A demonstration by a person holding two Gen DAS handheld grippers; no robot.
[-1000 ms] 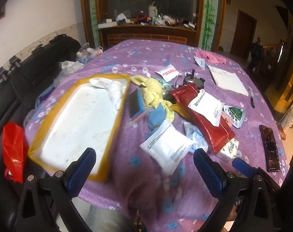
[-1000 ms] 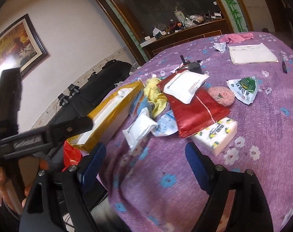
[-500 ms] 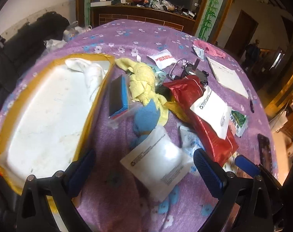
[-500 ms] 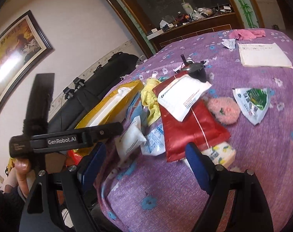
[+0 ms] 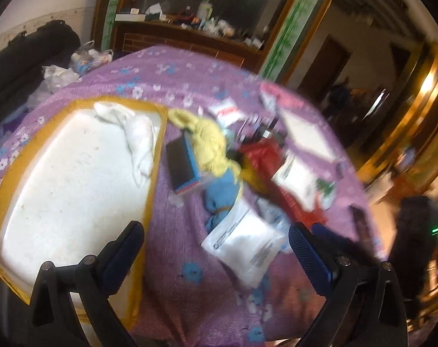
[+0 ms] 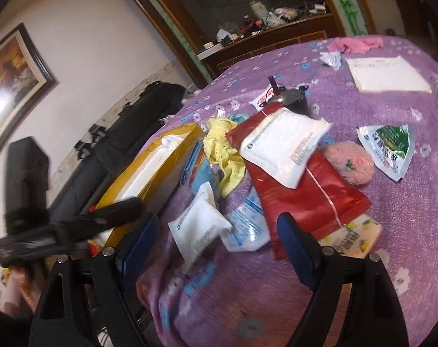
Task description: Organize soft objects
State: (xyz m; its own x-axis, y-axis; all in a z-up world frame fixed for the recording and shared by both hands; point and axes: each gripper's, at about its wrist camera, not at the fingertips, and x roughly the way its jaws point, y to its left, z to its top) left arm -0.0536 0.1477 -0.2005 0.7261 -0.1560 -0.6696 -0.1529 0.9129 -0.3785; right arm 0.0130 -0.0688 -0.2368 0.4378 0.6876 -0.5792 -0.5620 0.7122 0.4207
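A yellow-rimmed white box (image 5: 74, 185) lies at the table's left with a white cloth (image 5: 138, 136) in its far corner. Beside it lie a yellow cloth (image 5: 210, 141), a blue cloth (image 5: 222, 196), a white soft pouch (image 5: 242, 243) and a red bag (image 6: 305, 190). A pink fluffy pad (image 6: 349, 164) and a tissue pack (image 6: 352, 237) lie by the red bag. My left gripper (image 5: 216, 260) is open and empty above the near table edge, short of the white pouch. My right gripper (image 6: 216, 248) is open and empty, just before the same pouch (image 6: 198, 228).
The table has a purple flowered cloth (image 6: 392, 110). On it are a white notepad (image 6: 386, 75), a pink cloth (image 6: 354, 43), a green-and-white sachet (image 6: 389, 147), a dark spray head (image 6: 294, 98) and a blue-edged sponge block (image 5: 181, 164). A black sofa (image 5: 22, 55) stands left.
Both grippers have moved in toward the pile; the pouch and the cloths loom larger. The left view has swung up and right and is blurred. Nothing has been taken hold of.
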